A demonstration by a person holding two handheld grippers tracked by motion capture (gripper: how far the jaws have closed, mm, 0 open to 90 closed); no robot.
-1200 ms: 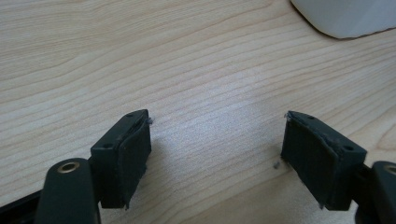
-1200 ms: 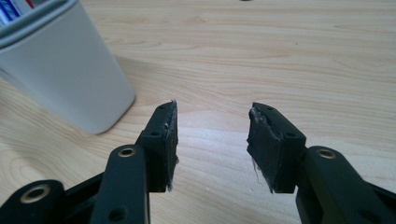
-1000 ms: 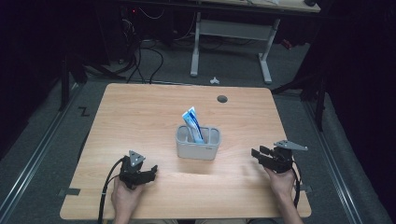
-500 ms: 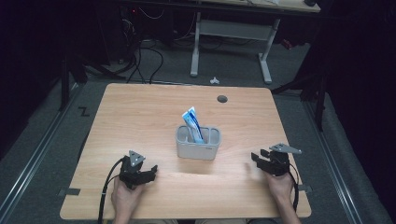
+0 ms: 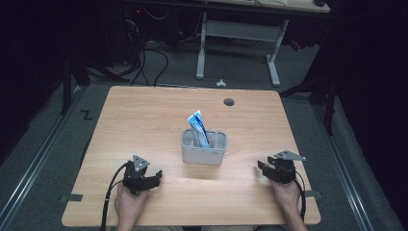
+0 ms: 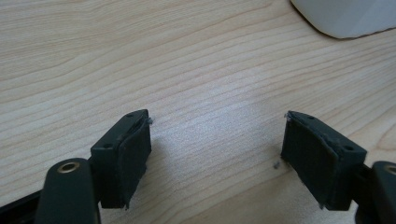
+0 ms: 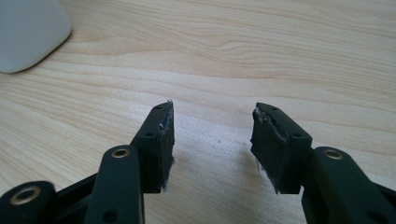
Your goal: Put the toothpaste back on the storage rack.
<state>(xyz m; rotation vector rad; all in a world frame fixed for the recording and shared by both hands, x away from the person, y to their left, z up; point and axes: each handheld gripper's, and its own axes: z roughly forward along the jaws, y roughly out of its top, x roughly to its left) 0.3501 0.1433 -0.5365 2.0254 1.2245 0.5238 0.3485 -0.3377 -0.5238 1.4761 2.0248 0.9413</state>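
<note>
two grippers rest low over the wooden table (image 5: 144, 115): left gripper (image 6: 217, 144) spread and empty, right gripper (image 7: 212, 140) empty, just been opening. high view alone reveals the toothpaste tube (image 5: 198, 126) upright inside the grey holder (image 5: 204, 153) between them.

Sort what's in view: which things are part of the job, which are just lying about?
Job:
- grey holder
- blue-and-white tube, standing in the holder
- left tongs, open, empty
- right tongs, just been opening, nothing between them

Lying about:
- small white piece on the floor beyond the table
- white desk frame behind
</note>
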